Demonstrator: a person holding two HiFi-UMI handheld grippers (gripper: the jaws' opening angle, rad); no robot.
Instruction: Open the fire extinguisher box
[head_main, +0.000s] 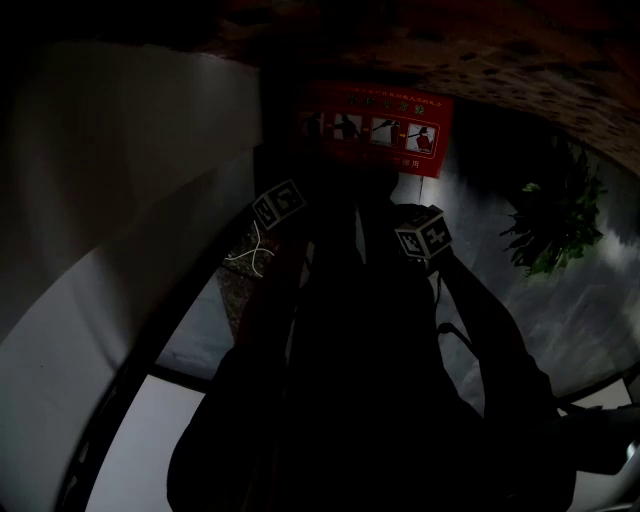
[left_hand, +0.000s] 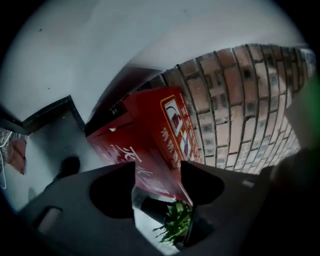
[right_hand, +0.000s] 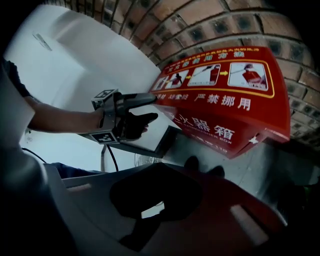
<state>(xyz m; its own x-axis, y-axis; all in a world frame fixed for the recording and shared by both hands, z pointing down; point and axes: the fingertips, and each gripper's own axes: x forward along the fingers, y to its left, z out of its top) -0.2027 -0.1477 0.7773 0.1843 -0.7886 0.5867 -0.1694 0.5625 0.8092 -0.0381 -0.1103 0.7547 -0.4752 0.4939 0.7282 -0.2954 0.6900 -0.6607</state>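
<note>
Against the brick wall (left_hand: 240, 100) stands the box (right_hand: 225, 95), and with the left gripper (left_hand: 157, 170) spread empty near its end and the right gripper (right_hand: 160, 167) pressed together short of it, a misjudged reach in this gloom could glance off without opening it.

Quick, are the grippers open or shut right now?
Left gripper: open, holding nothing.
Right gripper: closed, holding nothing.

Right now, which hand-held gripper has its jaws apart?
The left hand-held gripper: its jaws stand apart, the red box visible between them. On the right hand-held gripper they meet.
</note>
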